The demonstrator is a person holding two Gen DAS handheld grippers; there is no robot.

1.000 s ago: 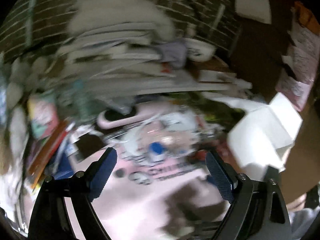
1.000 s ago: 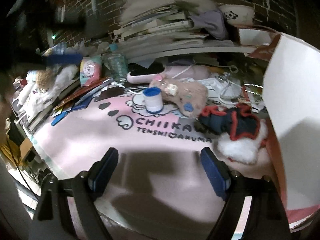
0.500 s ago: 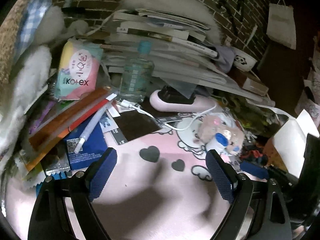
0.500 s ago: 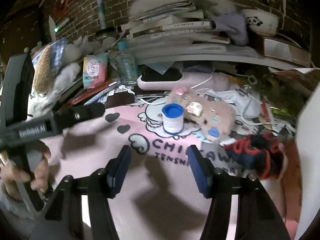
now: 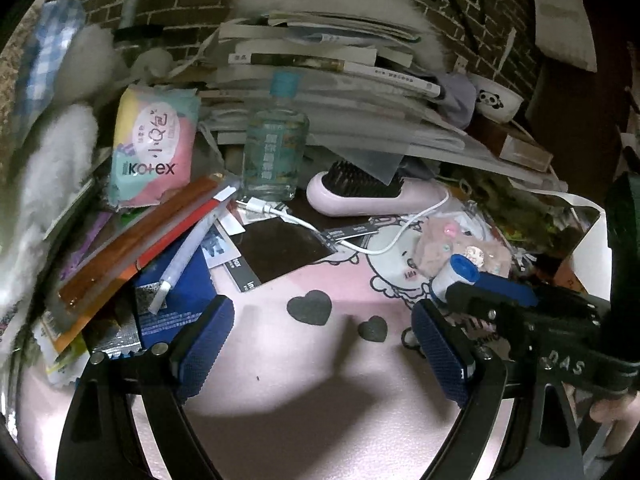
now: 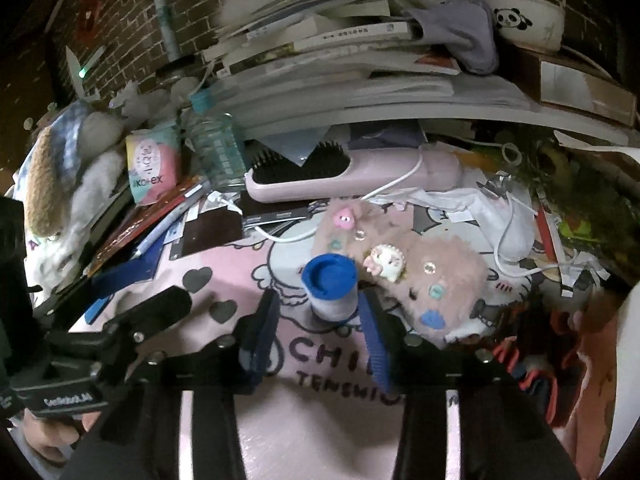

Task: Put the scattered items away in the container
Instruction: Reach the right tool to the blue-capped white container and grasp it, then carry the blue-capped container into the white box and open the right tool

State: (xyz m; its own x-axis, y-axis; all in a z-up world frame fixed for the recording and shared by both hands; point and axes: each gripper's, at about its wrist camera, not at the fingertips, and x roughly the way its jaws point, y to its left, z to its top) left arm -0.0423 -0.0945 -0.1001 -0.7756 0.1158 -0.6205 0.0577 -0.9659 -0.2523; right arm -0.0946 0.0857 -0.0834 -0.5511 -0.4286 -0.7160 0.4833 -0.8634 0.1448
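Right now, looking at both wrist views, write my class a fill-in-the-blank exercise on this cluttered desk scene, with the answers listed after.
1. The small white bottle between the right gripper's fingers has a ____ cap.
2. The bowl on top of the book stack bears a ____ drawing.
3. The left gripper, holding nothing, hovers over a ____ desk mat.
4. The bristles of the pink hairbrush are ____.

Answers: blue; panda; pink; black

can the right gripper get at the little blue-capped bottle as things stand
Probably yes. The right gripper is open with the blue-capped bottle standing between its fingertips, and nothing blocks the front. The fluffy pink pouch crowds the bottle's right side.
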